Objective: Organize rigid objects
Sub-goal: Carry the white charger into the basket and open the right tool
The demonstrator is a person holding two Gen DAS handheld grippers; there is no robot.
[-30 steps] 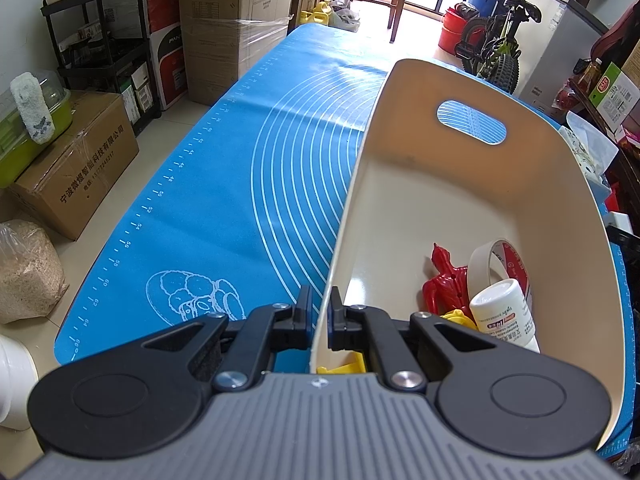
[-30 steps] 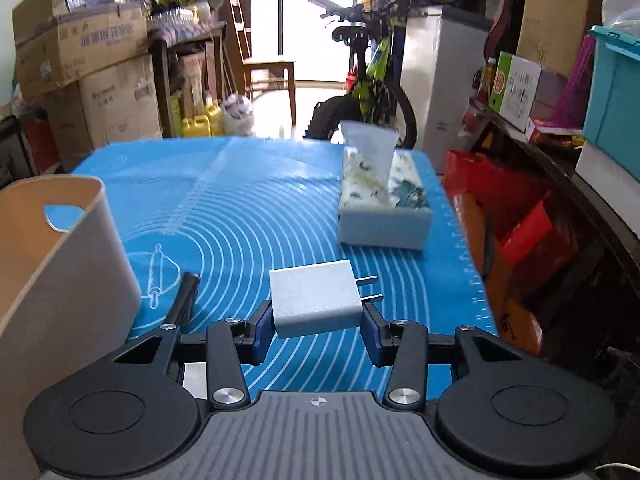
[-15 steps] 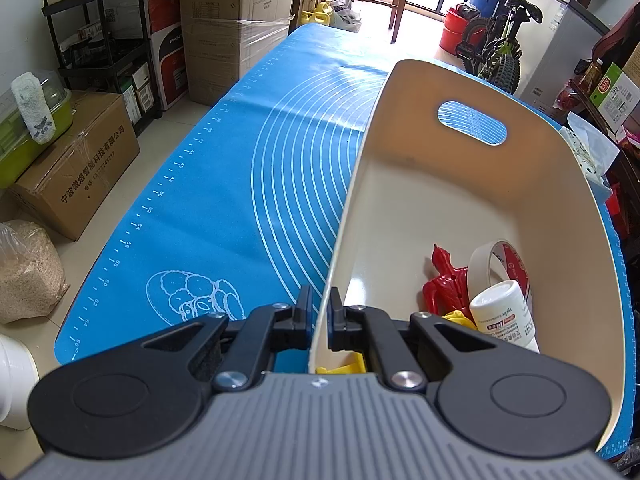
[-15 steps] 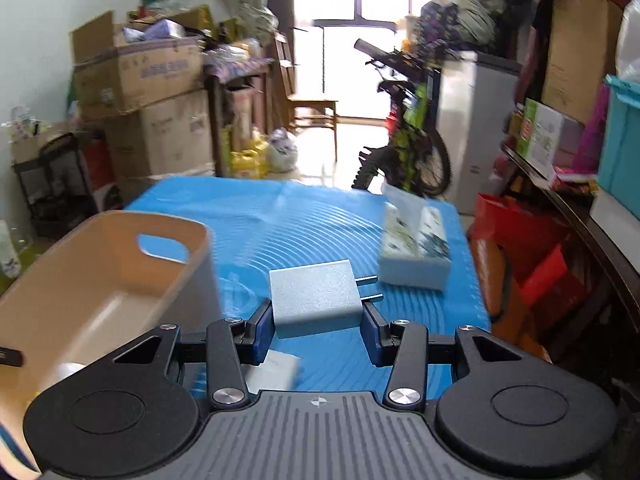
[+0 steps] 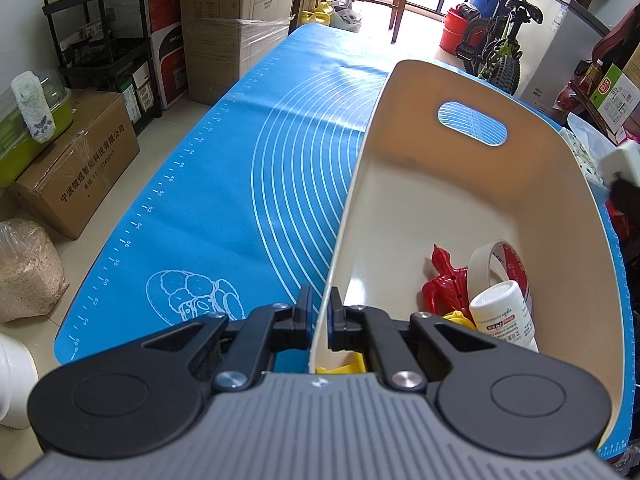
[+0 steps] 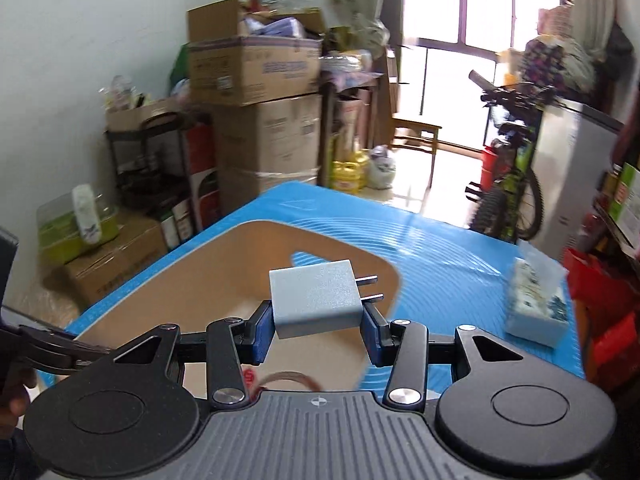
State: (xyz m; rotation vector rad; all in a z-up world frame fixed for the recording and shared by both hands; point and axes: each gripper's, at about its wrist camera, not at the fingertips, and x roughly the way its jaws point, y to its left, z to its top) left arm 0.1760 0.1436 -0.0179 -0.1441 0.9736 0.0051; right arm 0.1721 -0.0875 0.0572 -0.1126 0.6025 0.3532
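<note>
The left gripper (image 5: 319, 316) is clamped on the near wall of the cream bin (image 5: 472, 200), which sits on the blue baking mat (image 5: 224, 200). At the bin's 5 o'clock lie a red figurine (image 5: 444, 284), tape roll (image 5: 498, 258) and white bottle (image 5: 502, 312). The right gripper (image 6: 318, 330) pinches a grey plug adapter (image 6: 314, 300) above the bin, prongs toward 3 o'clock.

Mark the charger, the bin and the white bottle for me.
charger (image 6: 316, 300): right wrist view, middle of its grey body, clamped in the right hand-held gripper (image 6: 318, 330).
bin (image 5: 460, 216): left wrist view, bare inner floor.
white bottle (image 5: 505, 314): left wrist view, its labelled side.
</note>
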